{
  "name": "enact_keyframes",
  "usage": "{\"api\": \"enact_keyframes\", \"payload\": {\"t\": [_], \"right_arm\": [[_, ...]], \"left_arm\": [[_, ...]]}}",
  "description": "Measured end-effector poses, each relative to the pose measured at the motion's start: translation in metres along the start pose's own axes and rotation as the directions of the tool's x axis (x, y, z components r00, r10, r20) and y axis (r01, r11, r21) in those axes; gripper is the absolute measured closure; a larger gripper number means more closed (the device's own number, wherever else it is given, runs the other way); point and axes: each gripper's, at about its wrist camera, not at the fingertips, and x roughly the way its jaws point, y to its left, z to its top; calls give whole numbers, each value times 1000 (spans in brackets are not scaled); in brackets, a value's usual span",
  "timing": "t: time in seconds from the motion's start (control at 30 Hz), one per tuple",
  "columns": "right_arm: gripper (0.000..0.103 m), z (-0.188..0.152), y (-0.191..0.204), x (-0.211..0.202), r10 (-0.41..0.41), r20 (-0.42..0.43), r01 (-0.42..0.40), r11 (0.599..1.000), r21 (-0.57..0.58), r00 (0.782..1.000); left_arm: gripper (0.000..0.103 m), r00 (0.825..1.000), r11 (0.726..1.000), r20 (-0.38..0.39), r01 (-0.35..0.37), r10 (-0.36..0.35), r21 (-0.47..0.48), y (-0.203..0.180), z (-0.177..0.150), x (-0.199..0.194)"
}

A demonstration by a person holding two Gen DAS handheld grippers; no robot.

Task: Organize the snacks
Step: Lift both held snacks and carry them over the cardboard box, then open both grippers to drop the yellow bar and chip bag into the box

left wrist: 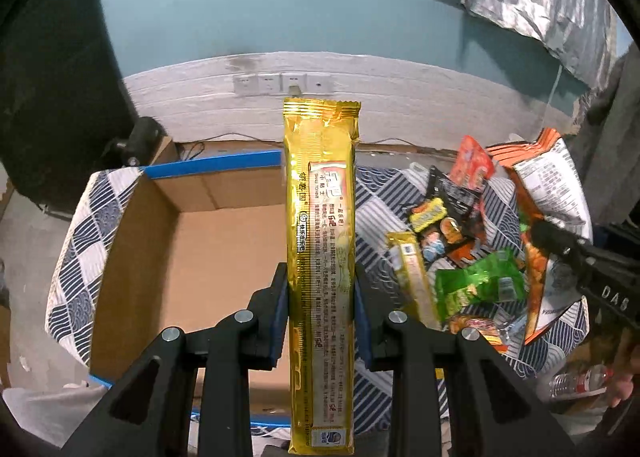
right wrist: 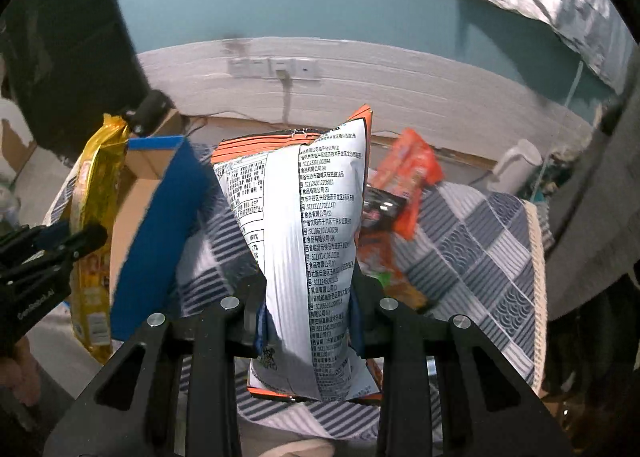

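Gold foil marks the long snack packet, which is clamped upright between the jaws of the left gripper above the open cardboard box. A white chip bag with orange edges is pinched in the jaws of the right gripper, held over the checked cloth on the worktop. More snacks are piled on the cloth beside the box, well apart from the wall sockets.

L tool clamped tight, R tool same (both angled downward, each gripping something).
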Motion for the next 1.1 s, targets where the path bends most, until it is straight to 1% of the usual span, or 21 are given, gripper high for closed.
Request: {"api": "enact_keyframes", "payload": {"t": [0.17,0.33,0.53,0.8,0.93,1.1], "right_arm": [[74,12,45,13,52,-23,-53,997,-53,998],[74,22,83,27,83,-45,-88,991,-97,995],[74,33,125,44,117,-69,-125,983,-133,991],[74,45,169,70,156,-116,-173,973,-155,981],[74,47,190,79,173,-139,-195,967,-162,975],[74,48,205,89,183,-161,-209,964,-165,970]], "left_arm": [[74,1000,999,6,3,-3,-45,30,-1,-5],[74,999,997,21,-29,30,-75,60,-3,-7],[74,996,991,20,-83,85,-106,93,-8,-2],[74,996,982,-10,-91,91,-168,131,-15,13],[74,996,979,-13,-93,92,-181,141,-15,16],[74,995,974,-23,-102,100,-201,152,-15,23]]}}
